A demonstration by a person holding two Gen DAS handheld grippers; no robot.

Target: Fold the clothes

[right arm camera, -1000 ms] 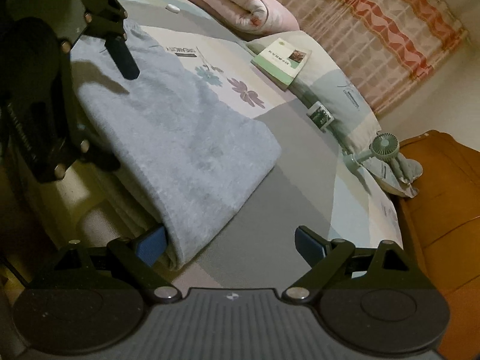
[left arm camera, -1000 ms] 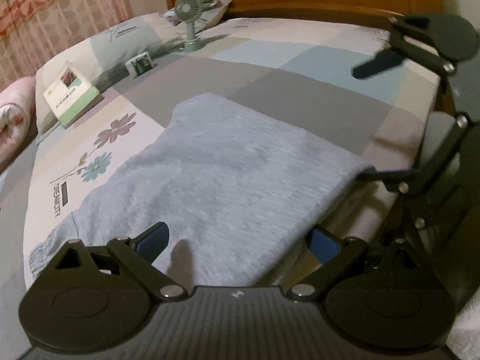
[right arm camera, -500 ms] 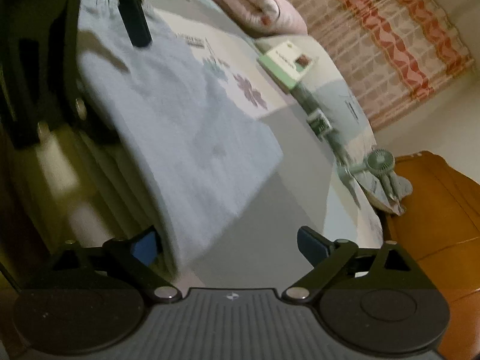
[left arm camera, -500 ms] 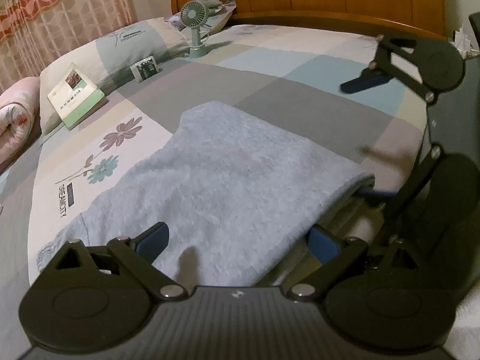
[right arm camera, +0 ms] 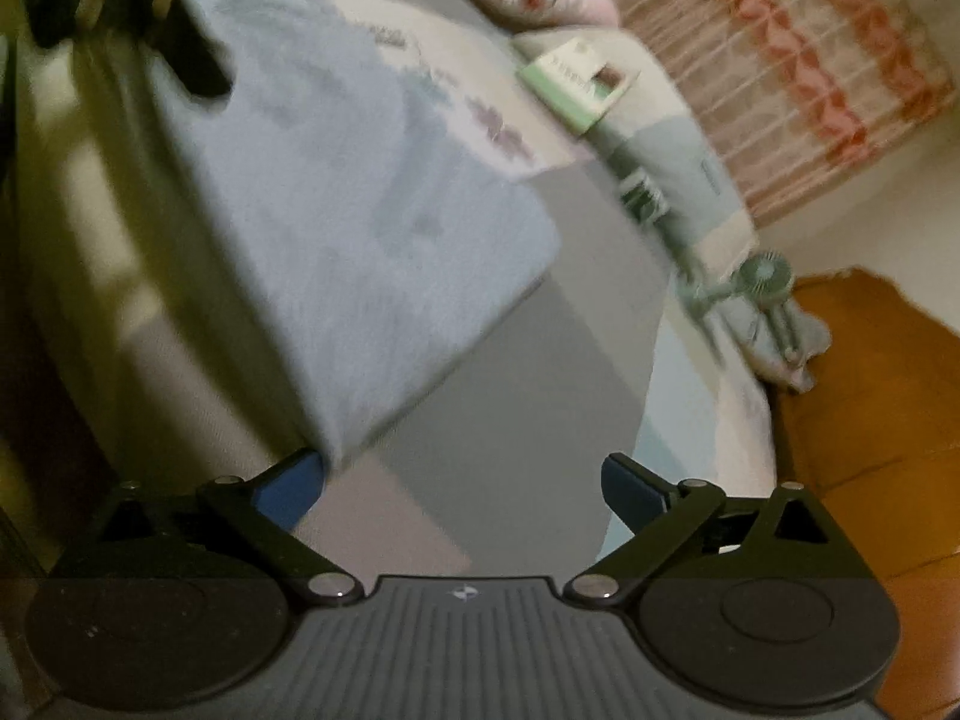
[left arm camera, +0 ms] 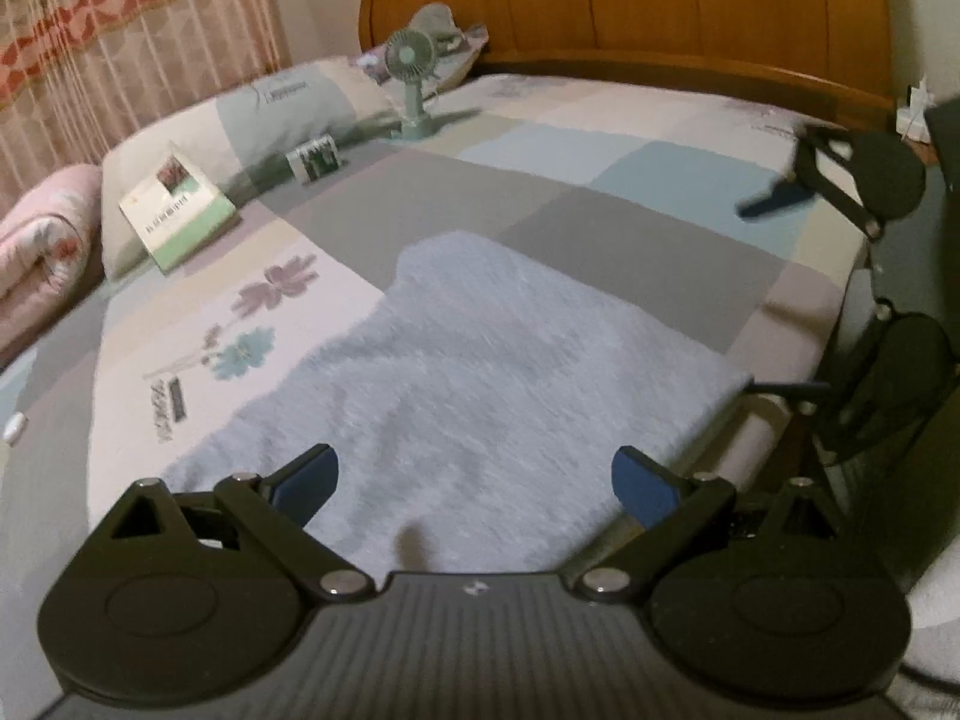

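Now both grippers tilt downward over the near edge of the bed (left arm camera: 630, 228). The left gripper (left arm camera: 474, 483) hangs above the near end of the folded grey garment (left arm camera: 480, 372), its blue-padded fingers (left arm camera: 303, 483) spread wide with nothing pinched between them; the cloth lies flat below. The right gripper (right arm camera: 462, 486) is at the garment's near right corner (right arm camera: 336, 240); its jaws are opening and already stand wide. Its left pad (right arm camera: 288, 489) sits just beside the hanging corner of the cloth, and whether the two touch cannot be told. Only bedsheet shows in the gap.

The garment lies flat near the bed's near right edge, on the patchwork sheet with its flower print (left arm camera: 246, 351).

Dark lettering is printed on the sheet beside the flowers, too smeared to read. A green-and-white book (left arm camera: 177, 210) leans on the pillow (left arm camera: 270, 114) at far left, its cover text illegible, as is the small printed box (left arm camera: 313, 159) next to it.

A small green stand fan (left arm camera: 413, 75) stands near the wooden headboard (left arm camera: 660, 0). The right wrist view is heavily blurred, and the left gripper there is cut off at the top left corner. A pink rolled quilt (left arm camera: 42, 252) is cropped at the left edge before the striped curtain (left arm camera: 120, 18).
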